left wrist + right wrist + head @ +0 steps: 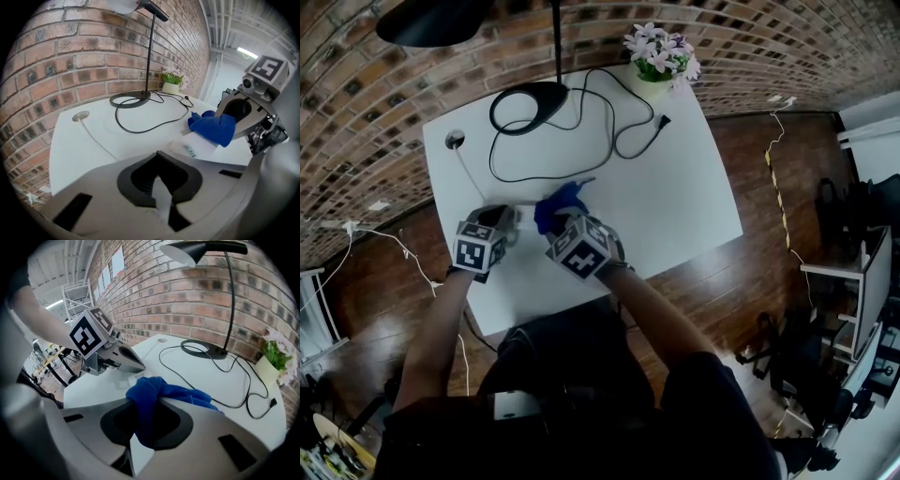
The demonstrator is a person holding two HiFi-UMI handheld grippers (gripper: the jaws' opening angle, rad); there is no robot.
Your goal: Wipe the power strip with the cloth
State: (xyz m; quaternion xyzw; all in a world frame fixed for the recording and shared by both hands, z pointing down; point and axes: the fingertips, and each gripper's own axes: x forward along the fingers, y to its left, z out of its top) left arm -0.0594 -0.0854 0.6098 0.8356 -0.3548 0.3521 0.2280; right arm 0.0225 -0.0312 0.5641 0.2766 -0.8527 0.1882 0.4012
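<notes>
- Brick wall (394, 56): red-brown, runs behind the far and left edges of the worktop.
- Worktop (694, 206): white, rectangular, set against the wall over a dark wood floor.
- Desk lamp (530, 101): black, with a round base at the far side of the worktop, a thin upright stem and its shade overhead.
- Black cord (143, 131): lies in loose loops from the lamp base across the worktop, with the plug end free near the flowers.
- Left gripper (158, 187): grey, at the near left of the worktop. Its fingers are pressed together; a pale sliver shows in the slit, and what it is cannot be told.
- Right gripper (143, 432): just beside the left one. Its fingers pinch the cloth.
- Power strip (197, 150): white, flat on the worktop between the two grippers, partly under the cloth.
- Cloth (154, 390): blue and bunched. It hangs from the right gripper's fingers and rests on the power strip.
- Potted flowers (661, 54): pale blooms in a small white pot at the far right corner.
- White cable (98, 140): runs from the grommet toward the left gripper.
- Grommet (80, 116): a round cable port in the worktop's far left.
</notes>
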